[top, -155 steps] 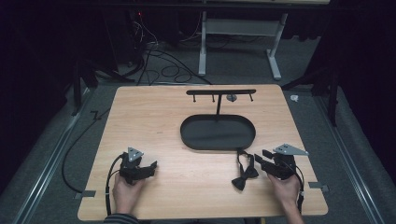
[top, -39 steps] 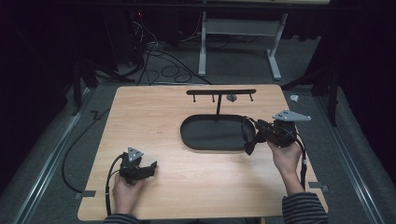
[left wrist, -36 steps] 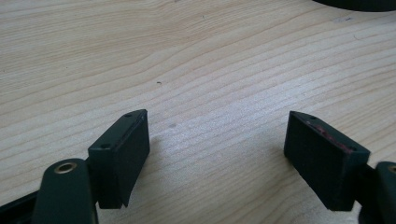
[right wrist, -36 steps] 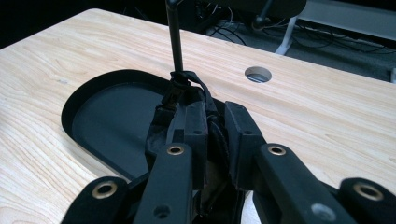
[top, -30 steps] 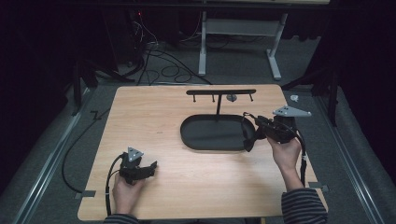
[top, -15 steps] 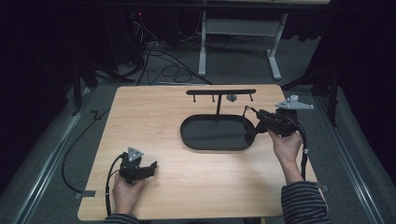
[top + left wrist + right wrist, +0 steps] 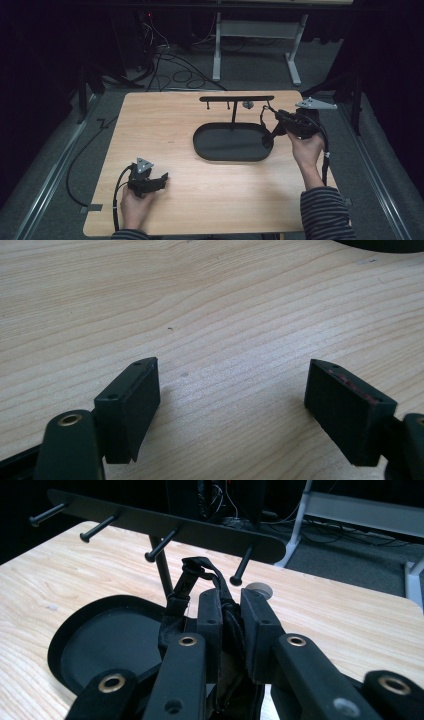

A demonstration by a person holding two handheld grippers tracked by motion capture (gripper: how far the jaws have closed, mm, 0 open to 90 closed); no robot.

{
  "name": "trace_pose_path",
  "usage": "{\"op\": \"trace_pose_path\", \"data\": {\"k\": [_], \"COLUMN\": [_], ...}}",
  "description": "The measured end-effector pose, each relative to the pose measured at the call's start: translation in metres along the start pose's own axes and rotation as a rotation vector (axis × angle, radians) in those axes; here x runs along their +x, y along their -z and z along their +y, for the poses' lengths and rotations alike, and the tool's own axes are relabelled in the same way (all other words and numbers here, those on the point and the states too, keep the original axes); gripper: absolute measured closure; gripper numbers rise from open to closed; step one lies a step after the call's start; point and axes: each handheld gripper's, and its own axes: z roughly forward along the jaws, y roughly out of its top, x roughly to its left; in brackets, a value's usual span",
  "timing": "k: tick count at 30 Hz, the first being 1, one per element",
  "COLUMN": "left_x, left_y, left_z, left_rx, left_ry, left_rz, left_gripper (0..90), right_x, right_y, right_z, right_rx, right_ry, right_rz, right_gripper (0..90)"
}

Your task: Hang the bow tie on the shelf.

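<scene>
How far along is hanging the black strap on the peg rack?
Picked up: the right tongs are shut on the black strap, lifted off the table. In hand: its loop sits just short of the rack's pegs, on none yet. Left: hook it on and release. The left tongs rest open over bare wood.

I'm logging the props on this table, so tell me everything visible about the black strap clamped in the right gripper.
The black strap looks like soft, dull woven or leather-like material, narrow, with a folded loop at its upper end. The right gripper has its jaws shut on its middle. The loop rises above the jaws, just below the pegs of the black hook stand, not on any peg. The lower end hangs over the edge of the stand's oval tray; whether it touches there is unclear.
</scene>
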Motion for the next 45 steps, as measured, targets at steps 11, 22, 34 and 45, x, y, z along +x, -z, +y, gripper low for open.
{"op": "trace_pose_path", "data": {"k": [11, 22, 34, 45], "left_x": [0.0, 0.0, 0.0, 0.0], "left_y": [0.0, 0.0, 0.0, 0.0], "left_z": [0.0, 0.0, 0.0, 0.0], "left_rx": [0.001, 0.0, 0.0, 0.001], "left_ry": [0.001, 0.002, 0.003, 0.003], "left_rz": [-0.002, -0.003, -0.004, -0.005], "left_gripper": [22.7, 22.7, 22.6, 22.6], "right_x": [-0.006, -0.01, -0.013, -0.015], "right_y": [-0.012, -0.026, -0.039, -0.036], "right_z": [0.009, 0.013, 0.01, 0.009], "right_rx": [0.008, 0.039, 0.065, 0.06], "right_ry": [-0.019, -0.017, -0.039, -0.054], "right_rz": [-0.038, -0.08, -0.076, -0.07], "right_gripper": [81.3, 80.8, 78.5, 67.6]}}
